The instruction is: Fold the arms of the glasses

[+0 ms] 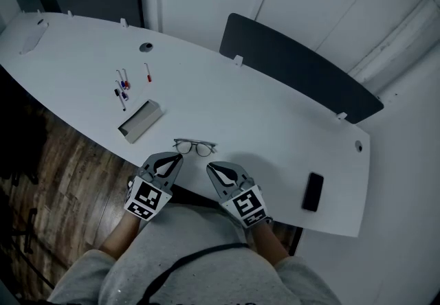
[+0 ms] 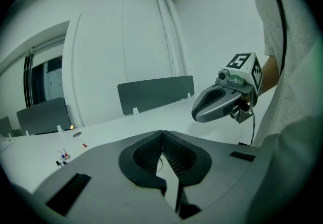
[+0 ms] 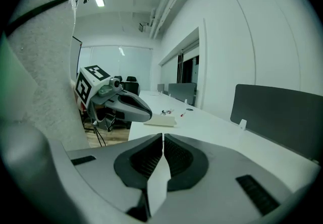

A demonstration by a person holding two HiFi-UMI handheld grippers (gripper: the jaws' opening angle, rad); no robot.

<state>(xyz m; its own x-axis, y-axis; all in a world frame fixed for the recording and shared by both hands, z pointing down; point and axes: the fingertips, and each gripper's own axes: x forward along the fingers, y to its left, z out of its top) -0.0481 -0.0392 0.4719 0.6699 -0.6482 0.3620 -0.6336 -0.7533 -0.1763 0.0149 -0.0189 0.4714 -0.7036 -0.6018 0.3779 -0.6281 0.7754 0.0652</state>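
Left gripper (image 2: 162, 140): jaws pressed together, nothing between them, touching nothing
Right gripper (image 3: 163, 140): jaws all but together with only a sliver of gap, holding nothing
Glasses: one thin dark-framed pair of glasses (image 1: 194, 148) lying on the long white table (image 1: 275, 132), just beyond both gripper tips, touched by neither
Other single items: one flat black phone (image 1: 313, 191), one grey rectangular box (image 1: 139, 120), one dark grey divider panel (image 1: 295, 66)
Pens: small cluster of marker pens (image 1: 122, 87), too small to count surely
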